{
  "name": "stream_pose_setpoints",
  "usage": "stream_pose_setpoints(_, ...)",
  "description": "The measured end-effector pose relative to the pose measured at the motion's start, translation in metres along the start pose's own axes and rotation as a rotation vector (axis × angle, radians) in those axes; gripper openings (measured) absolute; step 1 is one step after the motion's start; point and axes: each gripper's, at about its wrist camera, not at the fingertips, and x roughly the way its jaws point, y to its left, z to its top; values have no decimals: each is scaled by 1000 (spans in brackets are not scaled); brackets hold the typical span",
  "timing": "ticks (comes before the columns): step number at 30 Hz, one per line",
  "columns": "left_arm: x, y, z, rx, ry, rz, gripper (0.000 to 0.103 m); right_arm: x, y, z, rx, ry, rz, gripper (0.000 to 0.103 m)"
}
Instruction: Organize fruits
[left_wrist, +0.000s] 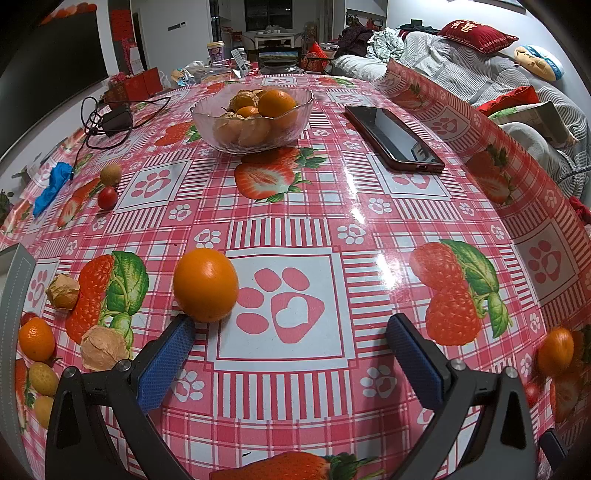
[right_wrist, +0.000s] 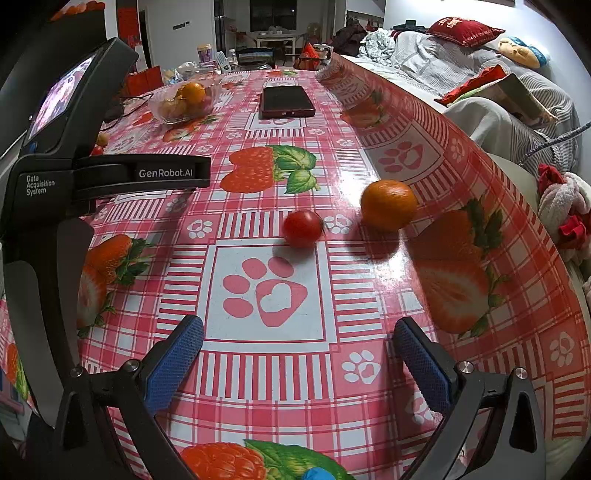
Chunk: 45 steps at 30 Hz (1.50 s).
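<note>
Left gripper (left_wrist: 290, 349), jaws wide and empty, with one orange (left_wrist: 205, 285) just beyond its left finger and one glass bowl (left_wrist: 252, 117) of fruit farther ahead; right gripper (right_wrist: 297, 350), likewise spread and empty, faces one cherry tomato (right_wrist: 303, 228) and one mandarin (right_wrist: 388, 205).

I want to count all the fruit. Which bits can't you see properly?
- Glass bowl, left wrist view: the lower fruits overlap behind rippled glass, so no exact count.
- Small orange, left wrist view: blurred near the right edge.
- Blue object, right wrist view: cut off by the bottom edge.
</note>
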Motion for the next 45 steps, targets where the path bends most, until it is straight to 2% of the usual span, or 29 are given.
stream_pose_setpoints(21,0,0,0,0,1,-1,103,-2,1,-3,-1,-38,2,103)
stream_pose_setpoints(45,-5,2,-5,57,7,-41,103,-1,1,-3,8,-50,-3,103)
